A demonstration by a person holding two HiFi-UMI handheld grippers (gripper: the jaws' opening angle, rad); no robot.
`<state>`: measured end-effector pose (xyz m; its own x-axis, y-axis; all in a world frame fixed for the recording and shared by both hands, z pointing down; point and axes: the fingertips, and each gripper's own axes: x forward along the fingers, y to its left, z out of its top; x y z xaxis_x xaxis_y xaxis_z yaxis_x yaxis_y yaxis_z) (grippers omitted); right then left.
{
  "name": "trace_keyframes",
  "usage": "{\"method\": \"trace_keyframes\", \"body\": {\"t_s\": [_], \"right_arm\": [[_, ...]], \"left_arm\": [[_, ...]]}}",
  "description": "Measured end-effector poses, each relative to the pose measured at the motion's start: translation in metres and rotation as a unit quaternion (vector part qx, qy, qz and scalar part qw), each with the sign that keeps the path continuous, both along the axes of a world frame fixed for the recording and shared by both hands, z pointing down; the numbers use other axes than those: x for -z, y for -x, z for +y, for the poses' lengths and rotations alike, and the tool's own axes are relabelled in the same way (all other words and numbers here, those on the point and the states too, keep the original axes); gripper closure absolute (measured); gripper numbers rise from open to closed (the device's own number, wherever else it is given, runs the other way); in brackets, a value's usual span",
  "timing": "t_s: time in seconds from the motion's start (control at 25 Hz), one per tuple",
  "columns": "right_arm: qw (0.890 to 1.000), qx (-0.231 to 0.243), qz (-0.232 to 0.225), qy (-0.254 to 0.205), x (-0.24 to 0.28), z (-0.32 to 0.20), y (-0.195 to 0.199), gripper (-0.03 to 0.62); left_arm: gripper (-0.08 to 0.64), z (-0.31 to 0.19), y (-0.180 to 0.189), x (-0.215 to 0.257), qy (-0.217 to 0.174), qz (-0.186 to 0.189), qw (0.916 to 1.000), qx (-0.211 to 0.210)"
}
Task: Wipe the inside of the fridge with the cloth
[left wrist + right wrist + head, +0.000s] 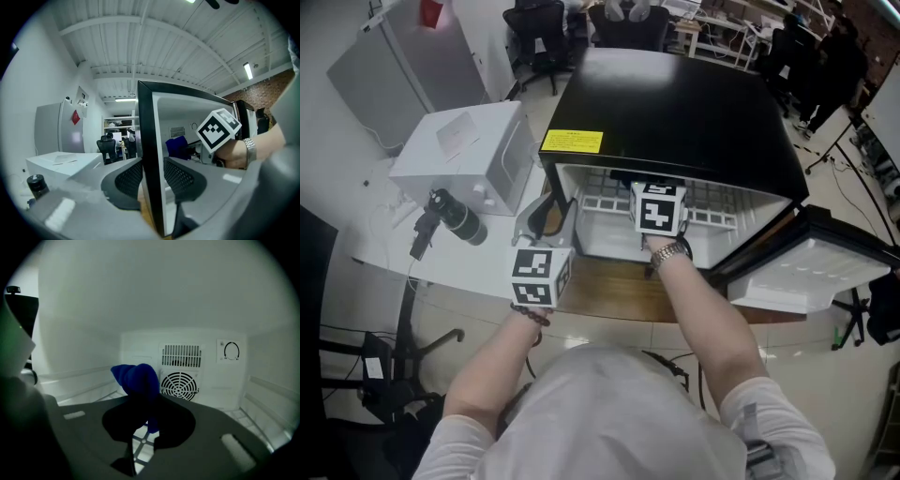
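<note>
The fridge point(675, 103) is black and low, and its door point(811, 267) is swung open to the right. The person stands at the near side with a gripper in each hand.

Left gripper point(152, 173): at the left front edge of the fridge. One jaw sits on each side of the black side wall, pads closed against it, so it is clamped on the wall edge.

Right gripper point(147, 414): reached inside the cavity, with its marker cube point(659, 208) just under the front lip of the top. The jaws are pinched on the cloth point(138, 378).

The cloth is blue and bunched, standing up out of the jaws. It is inside the fridge, over the wire shelf point(605, 203) and short of the far wall. In the right gripper view it sits just left of the round fan grille point(180, 385), with a dial point(231, 351) further right. Whether the cloth touches any inner surface cannot be told.

A white box point(469, 150) stands left of the fridge, apart from it.
</note>
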<state>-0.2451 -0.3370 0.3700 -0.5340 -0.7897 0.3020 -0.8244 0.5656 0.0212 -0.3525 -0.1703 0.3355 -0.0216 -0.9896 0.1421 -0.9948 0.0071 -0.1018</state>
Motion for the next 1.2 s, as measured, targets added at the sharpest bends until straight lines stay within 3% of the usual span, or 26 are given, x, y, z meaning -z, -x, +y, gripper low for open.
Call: {"method": "trace_keyframes", "body": {"t_s": [0.68,1.0,1.2], "right_arm": [[0.999,-0.045,-0.001,0.003,-0.002,-0.014,-0.059,0.537],[0.996,-0.084,0.003,0.018,-0.009,-0.031,-0.118,0.537],[0.995,-0.101,0.004,0.017,-0.007,-0.035,-0.131,0.537]], "left_arm": [[0.423,0.0,0.001,-0.003,-0.001,0.008,1.0,0.005],[0.423,-0.004,-0.017,-0.002,-0.002,0.007,0.9999,0.011],[0.423,-0.003,-0.009,0.0,-0.002,0.01,0.9999,0.013]]}}
